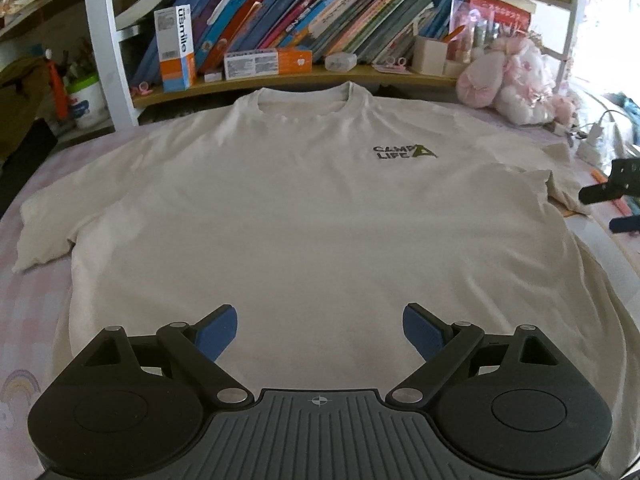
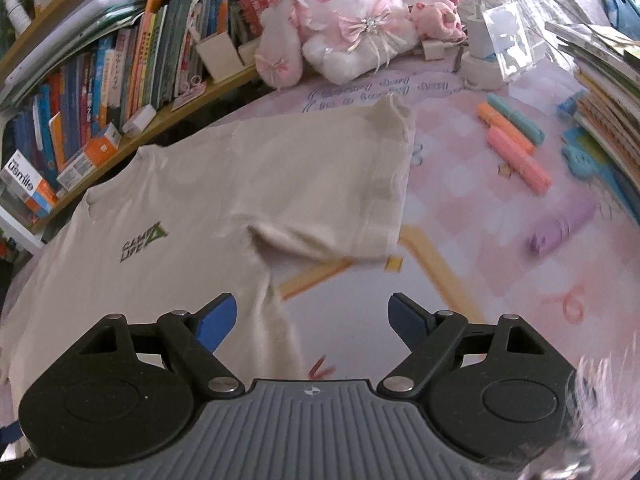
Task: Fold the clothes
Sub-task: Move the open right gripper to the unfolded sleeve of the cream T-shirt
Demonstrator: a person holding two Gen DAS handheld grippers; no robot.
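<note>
A cream T-shirt point(image 1: 304, 216) lies spread flat, front up, on a pink patterned surface, collar toward the bookshelf, with a green "CAMP LIFE" logo point(image 1: 402, 153) on the chest. My left gripper point(image 1: 320, 330) hovers open over the shirt's lower middle, nothing between its blue pads. My right gripper point(image 2: 312, 322) is open above the shirt's right side seam, below the right sleeve point(image 2: 360, 184). In the right wrist view the same T-shirt point(image 2: 168, 240) runs off to the left. The right gripper's fingertips point(image 1: 600, 194) show at the far right edge of the left wrist view.
A bookshelf point(image 1: 304, 76) full of books runs along the far edge. Pink plush toys point(image 2: 348, 28) sit at the back right near a charger and cable point(image 2: 478, 36). Highlighter pens point(image 2: 516, 140) and a stack of books point(image 2: 608, 96) lie to the right of the shirt.
</note>
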